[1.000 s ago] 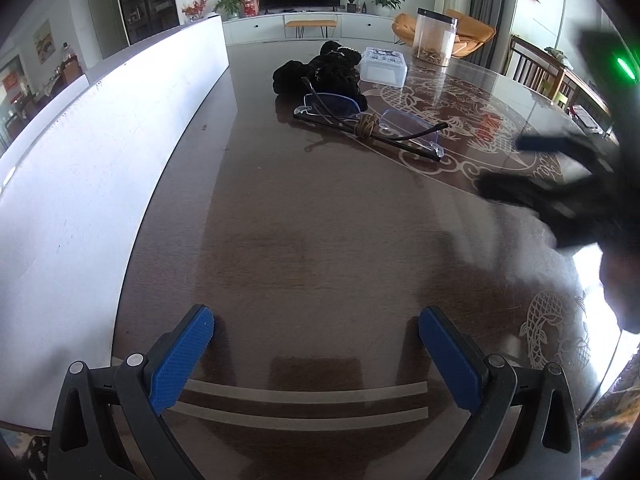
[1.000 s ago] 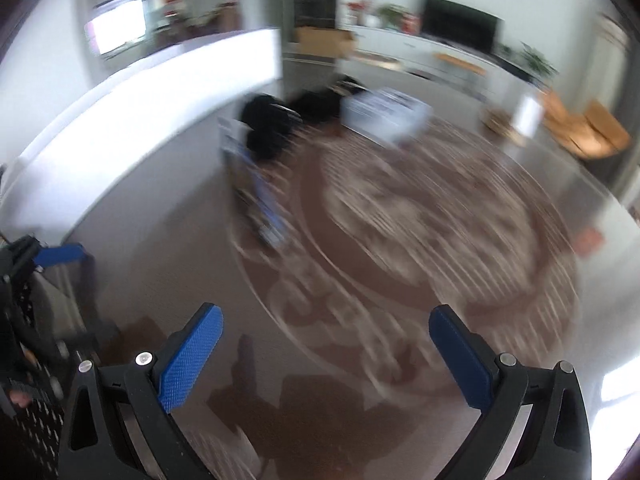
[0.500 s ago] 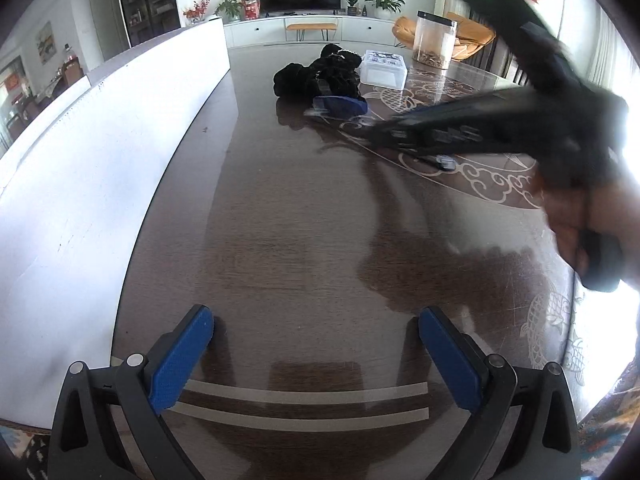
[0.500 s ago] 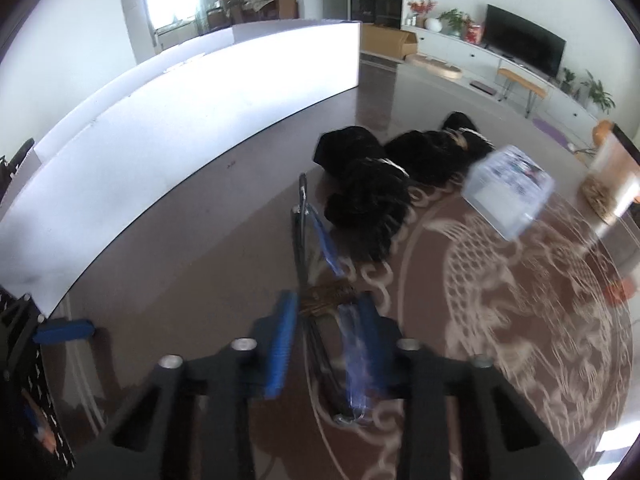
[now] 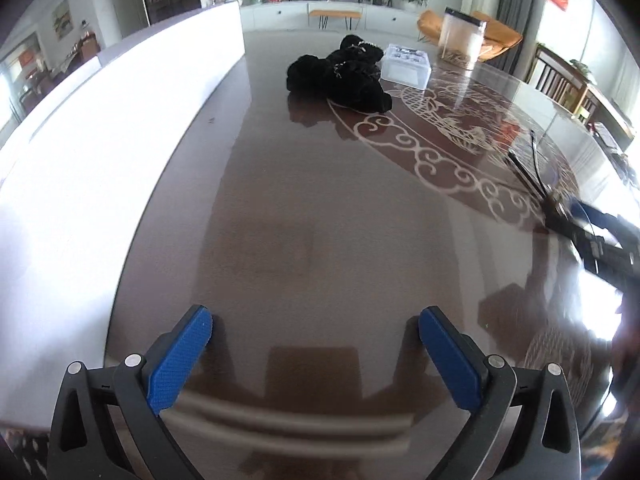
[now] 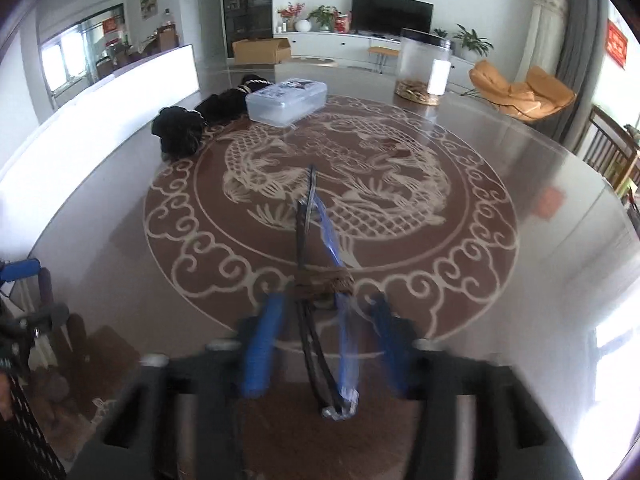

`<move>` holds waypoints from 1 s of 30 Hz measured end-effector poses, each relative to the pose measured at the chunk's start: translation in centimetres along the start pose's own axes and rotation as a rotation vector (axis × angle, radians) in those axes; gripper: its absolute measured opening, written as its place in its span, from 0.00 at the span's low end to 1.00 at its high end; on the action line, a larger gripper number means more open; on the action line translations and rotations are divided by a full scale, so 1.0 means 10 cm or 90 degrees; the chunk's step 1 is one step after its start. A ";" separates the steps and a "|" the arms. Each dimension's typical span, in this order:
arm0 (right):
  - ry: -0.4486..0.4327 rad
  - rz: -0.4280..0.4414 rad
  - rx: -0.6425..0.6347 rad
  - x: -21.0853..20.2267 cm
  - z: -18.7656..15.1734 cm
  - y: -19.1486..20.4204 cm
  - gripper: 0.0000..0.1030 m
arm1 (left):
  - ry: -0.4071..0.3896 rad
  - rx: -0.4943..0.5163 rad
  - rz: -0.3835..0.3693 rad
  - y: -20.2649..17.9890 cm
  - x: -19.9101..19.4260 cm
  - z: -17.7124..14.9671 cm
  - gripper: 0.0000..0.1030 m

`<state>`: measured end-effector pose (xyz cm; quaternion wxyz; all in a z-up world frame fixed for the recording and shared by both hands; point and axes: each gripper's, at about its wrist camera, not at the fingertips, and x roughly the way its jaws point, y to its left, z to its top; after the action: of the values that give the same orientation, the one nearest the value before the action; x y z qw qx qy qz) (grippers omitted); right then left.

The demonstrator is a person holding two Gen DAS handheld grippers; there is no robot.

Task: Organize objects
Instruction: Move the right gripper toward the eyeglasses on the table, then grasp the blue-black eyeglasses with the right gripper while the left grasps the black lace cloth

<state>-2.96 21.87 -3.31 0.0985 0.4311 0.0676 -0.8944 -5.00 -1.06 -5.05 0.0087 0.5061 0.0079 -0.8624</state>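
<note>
My right gripper [image 6: 324, 312] is shut on a pair of clear safety glasses [image 6: 316, 240] with black arms and a brown cord wound round the middle, held above the patterned table [image 6: 500, 184]. The glasses and the right gripper also show at the right edge of the left wrist view [image 5: 540, 176]. My left gripper [image 5: 316, 344] is open and empty, low over the near table edge. A pile of black cloth items [image 5: 344, 76] lies at the far side; it also shows in the right wrist view [image 6: 192, 124].
A clear plastic lidded box [image 6: 286, 100] sits beside the black pile. A tall clear jar [image 6: 424, 66] stands at the far edge. A white panel [image 5: 100, 152] runs along the left side of the table. Chairs [image 6: 612, 156] stand to the right.
My right gripper closed on the glasses beside the black pile, then carried them right and back toward the near side. The left gripper has stayed still.
</note>
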 end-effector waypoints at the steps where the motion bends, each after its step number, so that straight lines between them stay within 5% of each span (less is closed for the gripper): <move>1: 0.006 0.004 0.002 0.01 0.00 0.00 0.73 | 0.007 -0.006 -0.004 -0.03 0.04 0.09 1.00; 8: 0.018 0.026 -0.012 0.14 0.03 0.02 0.88 | 0.003 -0.165 -0.080 -0.07 0.44 1.03 1.00; 16: 0.016 0.039 -0.007 0.12 -0.01 0.02 0.89 | 0.018 -0.244 0.005 -0.10 0.87 1.77 1.00; 18: 0.014 0.046 -0.001 0.12 -0.01 0.00 0.89 | 0.013 -0.207 0.024 -0.11 0.94 1.84 1.00; 20: 0.013 0.049 0.001 0.12 -0.01 -0.01 0.89 | -0.024 -0.132 0.032 -0.13 0.88 1.82 0.67; 22: 0.013 0.048 0.000 0.12 0.00 -0.01 0.89 | -0.039 -0.073 0.025 -0.12 0.83 1.72 0.49; 27: 0.013 0.047 -0.001 0.12 0.00 -0.01 0.89 | -0.044 0.080 -0.049 -0.08 0.45 1.05 0.46; 29: 0.013 0.047 0.000 0.12 0.00 -0.01 0.89 | -0.037 0.116 -0.077 -0.09 0.27 0.77 0.53; 30: 0.013 0.046 -0.001 0.12 0.00 0.00 0.89 | -0.034 0.128 -0.073 -0.09 0.21 0.64 0.68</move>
<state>-3.71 21.72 -4.28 0.1303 0.4424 0.0539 -0.8857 -11.63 -0.28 -3.80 -0.0912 0.4802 -0.0500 -0.8710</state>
